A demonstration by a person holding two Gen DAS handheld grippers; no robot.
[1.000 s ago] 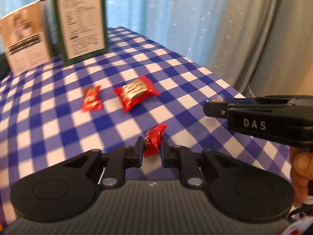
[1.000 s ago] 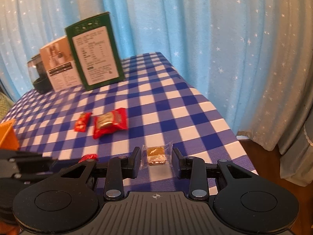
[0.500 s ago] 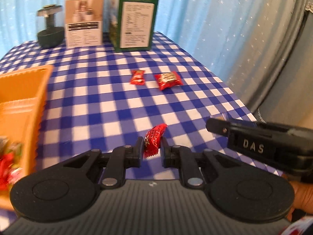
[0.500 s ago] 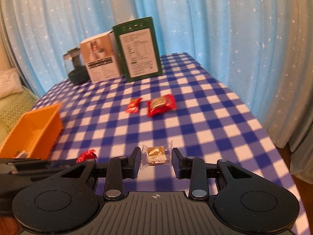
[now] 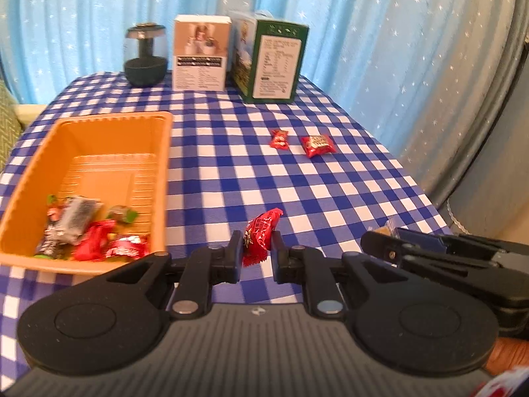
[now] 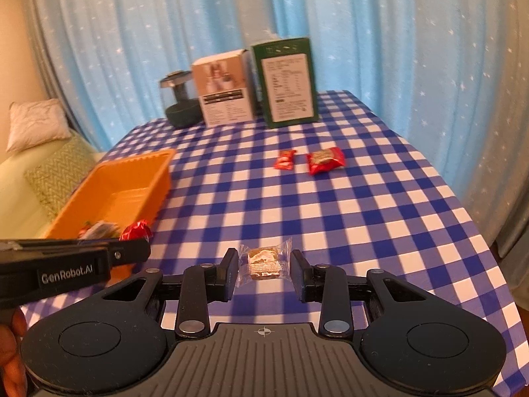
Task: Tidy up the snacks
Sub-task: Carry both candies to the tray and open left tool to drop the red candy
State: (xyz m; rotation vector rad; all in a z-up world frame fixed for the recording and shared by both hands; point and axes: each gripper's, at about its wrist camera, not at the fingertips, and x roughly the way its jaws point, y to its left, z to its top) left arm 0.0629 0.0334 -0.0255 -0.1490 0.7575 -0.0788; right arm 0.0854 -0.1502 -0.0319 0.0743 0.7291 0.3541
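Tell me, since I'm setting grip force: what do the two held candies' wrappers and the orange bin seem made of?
Red candy in the left hand-held gripper: likely glossy foil or plastic film, crinkled and shiny. Clear-wrapped candy in the right hand-held gripper: thin transparent film, brown sweet visible inside. Orange bin: apparently rigid moulded plastic, ribbed with a semi-gloss sheen.

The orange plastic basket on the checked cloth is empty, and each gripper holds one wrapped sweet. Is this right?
Not fully. The orange plastic basket is not empty: the left wrist view shows several wrapped snacks at its near end. The rest holds: the left gripper grips a red wrapped sweet, and the right gripper a clear-wrapped brown sweet.
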